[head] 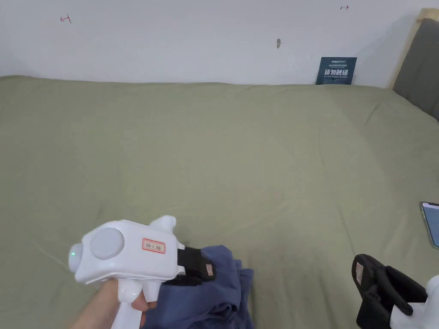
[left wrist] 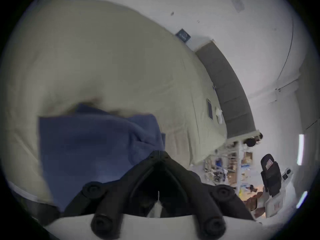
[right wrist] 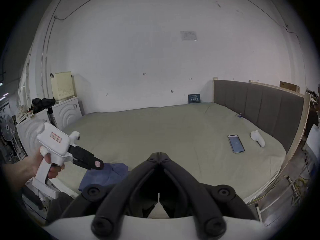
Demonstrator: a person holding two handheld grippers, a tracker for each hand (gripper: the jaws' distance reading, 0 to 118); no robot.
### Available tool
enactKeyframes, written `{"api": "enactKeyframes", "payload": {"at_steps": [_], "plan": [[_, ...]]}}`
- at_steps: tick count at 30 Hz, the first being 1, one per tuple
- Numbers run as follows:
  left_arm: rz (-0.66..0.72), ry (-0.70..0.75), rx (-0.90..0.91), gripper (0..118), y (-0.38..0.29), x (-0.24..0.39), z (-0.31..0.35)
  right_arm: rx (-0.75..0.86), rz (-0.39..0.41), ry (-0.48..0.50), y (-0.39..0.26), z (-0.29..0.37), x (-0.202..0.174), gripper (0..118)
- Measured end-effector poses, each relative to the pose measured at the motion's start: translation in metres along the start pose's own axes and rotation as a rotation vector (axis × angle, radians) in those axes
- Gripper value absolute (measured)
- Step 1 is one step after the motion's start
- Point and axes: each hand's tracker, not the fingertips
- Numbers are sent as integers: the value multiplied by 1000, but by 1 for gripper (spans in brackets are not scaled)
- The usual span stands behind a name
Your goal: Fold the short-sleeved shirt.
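Observation:
A dark blue shirt [head: 205, 302] lies bunched in a heap on the olive-green bed sheet [head: 240, 163], close to the near edge. My left gripper [head: 209, 270], white-bodied with black jaws, hovers right over the heap, jaws together and no cloth visibly pinched between them. In the left gripper view the jaw tips [left wrist: 159, 151] meet just in front of the shirt [left wrist: 86, 143]. The right gripper view has the same gripper [right wrist: 99, 164] above the shirt [right wrist: 105, 174]. My right gripper [head: 360, 270] is off to the right, apart from the shirt, jaws closed [right wrist: 159, 152] on nothing.
A phone [head: 431, 225] lies screen-up on the sheet at the right, with a white object [right wrist: 257, 138] beyond it. The grey headboard [head: 422, 68] bounds the right side, and a blue sign [head: 336, 70] leans on the far wall. Cabinets [right wrist: 65, 112] stand left of the bed.

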Motion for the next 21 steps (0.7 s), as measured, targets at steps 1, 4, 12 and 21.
{"api": "enactKeyframes", "payload": {"at_steps": [1,4,12,21], "plan": [[20,-29,-30,0,-4,-4,-15,-10,5,0,-1,-2,-2,0],[19,116,-166,0,-28,-16,-70,-44,17,-1,-5,-6,-7,0],[-109,33,-23,0,-23,1,-8,-150,7,99,-2,-42,-24,0],[-88,154,145,0,-18,-53,121,-592,-433,669,-56,-189,-54,0]]}}
